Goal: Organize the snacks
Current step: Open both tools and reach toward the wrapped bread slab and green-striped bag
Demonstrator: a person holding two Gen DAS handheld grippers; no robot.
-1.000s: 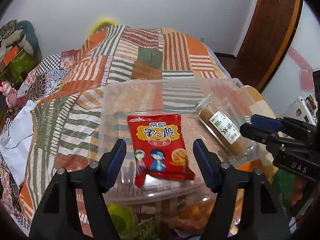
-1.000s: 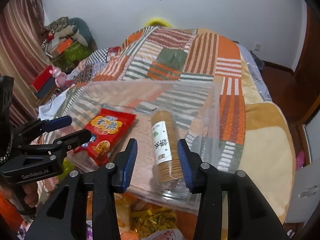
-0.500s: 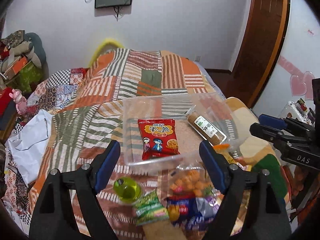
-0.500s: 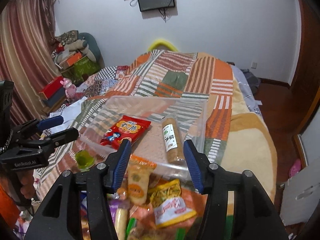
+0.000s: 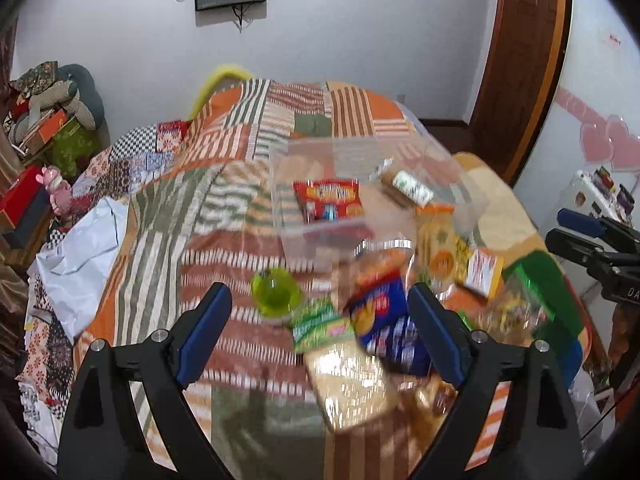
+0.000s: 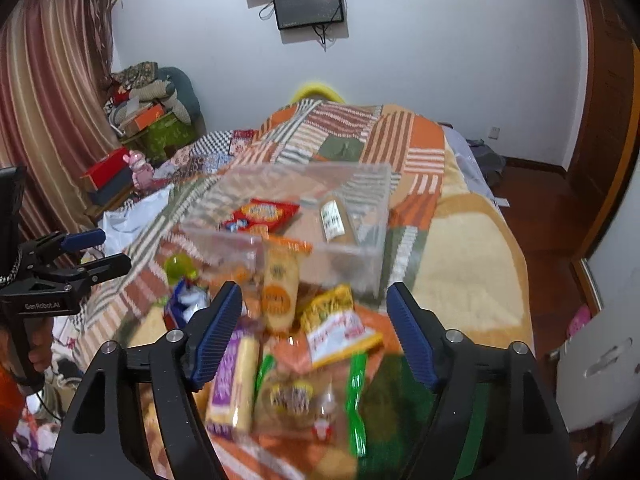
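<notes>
Clear plastic makes the box (image 5: 320,236) on the patchwork bed (image 5: 224,216). In it lie a red snack packet (image 5: 328,200) and a roll of biscuits (image 5: 404,192). Only the right view shows a purple wafer pack (image 6: 234,380); the left view shows a green jelly cup (image 5: 275,291) better. The snack pile (image 6: 304,344) sits just before the box. The left claw (image 5: 320,336) and the right claw (image 6: 316,332) are both opening, with nothing in them.

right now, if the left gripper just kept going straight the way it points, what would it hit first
Most likely the loose snack pile: the green-topped cracker pack and the blue bag lie between the opening, empty jaws of the left gripper. Blur leaves it unclear which comes first.
</notes>
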